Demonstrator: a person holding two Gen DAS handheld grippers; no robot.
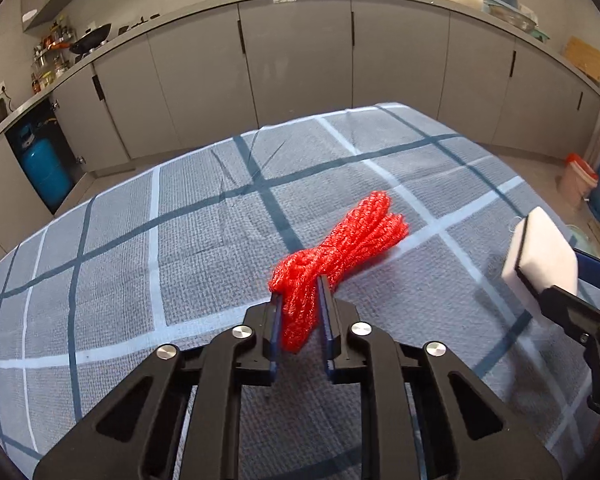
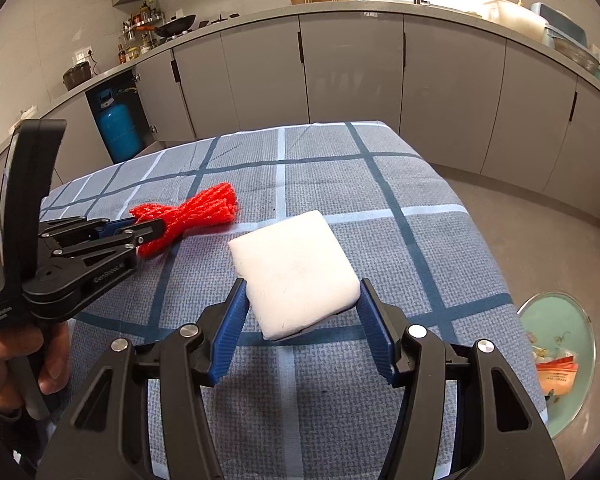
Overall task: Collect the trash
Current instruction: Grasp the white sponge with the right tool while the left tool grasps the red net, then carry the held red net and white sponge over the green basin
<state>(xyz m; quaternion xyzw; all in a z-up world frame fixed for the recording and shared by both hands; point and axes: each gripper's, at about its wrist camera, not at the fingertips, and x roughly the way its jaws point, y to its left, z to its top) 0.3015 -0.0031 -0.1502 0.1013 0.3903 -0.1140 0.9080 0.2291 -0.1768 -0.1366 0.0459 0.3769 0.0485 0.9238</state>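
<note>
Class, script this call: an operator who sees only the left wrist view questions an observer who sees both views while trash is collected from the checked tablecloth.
Operator: My left hand-held gripper has the red net. Where is the bin?
Observer: A pale green bin stands on the floor beside the table's right edge.
Operator: Is the white pad gripped on both sides?
Observer: Yes. The right hand-held gripper has a blue finger against each side of the white pad.
</note>
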